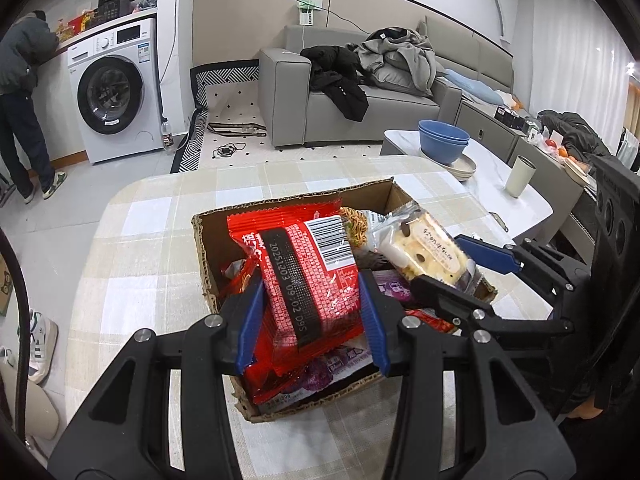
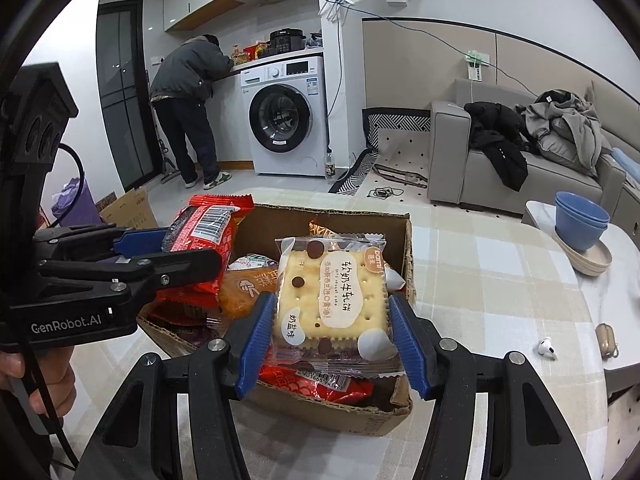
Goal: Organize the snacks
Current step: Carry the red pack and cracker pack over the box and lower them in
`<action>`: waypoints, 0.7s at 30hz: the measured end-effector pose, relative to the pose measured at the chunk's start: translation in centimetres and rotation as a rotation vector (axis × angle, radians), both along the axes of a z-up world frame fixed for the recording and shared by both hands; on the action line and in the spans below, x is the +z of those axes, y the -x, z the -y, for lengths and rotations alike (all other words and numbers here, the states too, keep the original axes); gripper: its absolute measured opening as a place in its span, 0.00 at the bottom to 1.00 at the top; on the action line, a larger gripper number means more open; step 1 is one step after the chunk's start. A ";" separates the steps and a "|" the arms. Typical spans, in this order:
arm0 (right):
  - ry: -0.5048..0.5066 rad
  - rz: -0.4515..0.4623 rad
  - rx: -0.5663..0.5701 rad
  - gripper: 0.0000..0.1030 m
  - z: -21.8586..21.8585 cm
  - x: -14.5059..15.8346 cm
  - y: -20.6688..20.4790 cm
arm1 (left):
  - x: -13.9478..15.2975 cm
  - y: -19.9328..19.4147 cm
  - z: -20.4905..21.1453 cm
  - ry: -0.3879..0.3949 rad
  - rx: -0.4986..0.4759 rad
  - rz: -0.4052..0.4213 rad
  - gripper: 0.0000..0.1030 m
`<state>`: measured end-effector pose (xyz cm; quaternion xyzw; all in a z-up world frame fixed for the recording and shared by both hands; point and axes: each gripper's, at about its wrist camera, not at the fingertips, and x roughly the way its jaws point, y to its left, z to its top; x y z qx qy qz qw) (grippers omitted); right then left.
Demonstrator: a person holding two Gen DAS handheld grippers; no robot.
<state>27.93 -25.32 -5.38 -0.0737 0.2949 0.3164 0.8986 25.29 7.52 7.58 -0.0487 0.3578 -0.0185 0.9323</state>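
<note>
A cardboard box full of snack packs stands on the checked tablecloth; it also shows in the right wrist view. My left gripper is shut on a red snack packet and holds it over the box. My right gripper is shut on a clear-wrapped cracker pack and holds it over the box's near side. The right gripper shows at the right of the left wrist view, with the cracker pack. The left gripper shows at the left of the right wrist view, with the red packet.
Stacked blue bowls on a plate and a white cup stand on the marble table beyond. An earbud and its case lie at the right. A person stands by the washing machine. A grey sofa holds clothes.
</note>
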 end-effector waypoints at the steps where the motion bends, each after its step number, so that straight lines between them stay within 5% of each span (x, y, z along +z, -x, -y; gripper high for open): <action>1: 0.006 0.003 0.002 0.57 -0.2 -0.1 -0.1 | -0.1 0.0 0.0 0.000 0.000 -0.001 0.40; 21: 0.064 0.113 0.001 0.57 -1.1 -0.7 0.3 | -1.6 -2.6 0.3 -0.036 -0.036 -0.018 0.41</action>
